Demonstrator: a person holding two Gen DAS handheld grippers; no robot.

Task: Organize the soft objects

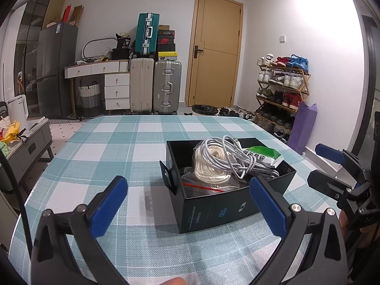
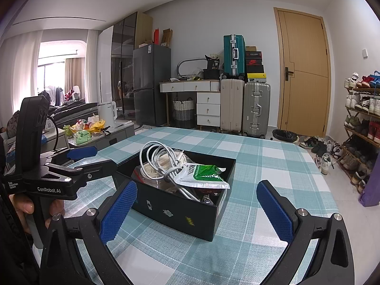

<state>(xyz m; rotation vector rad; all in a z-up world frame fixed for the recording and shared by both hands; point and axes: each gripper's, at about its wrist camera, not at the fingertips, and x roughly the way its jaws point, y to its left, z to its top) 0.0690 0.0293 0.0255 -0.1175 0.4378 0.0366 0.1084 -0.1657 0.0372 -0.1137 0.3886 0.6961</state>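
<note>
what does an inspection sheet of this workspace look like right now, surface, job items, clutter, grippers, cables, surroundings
surface: checked tablecloth covers the table, bare around the box
job's things: open black box holds a white cable bundle, a coil of white rope, a green-and-white packet and clear plastic bags
clutter: nothing seen on the table outside the box
grippers: left gripper open, empty, near the box; right gripper open, empty, facing the box
cables: cable bundle loops rise above the box rim
surroundings: suitcases, door, shoe rack, fridge
</note>
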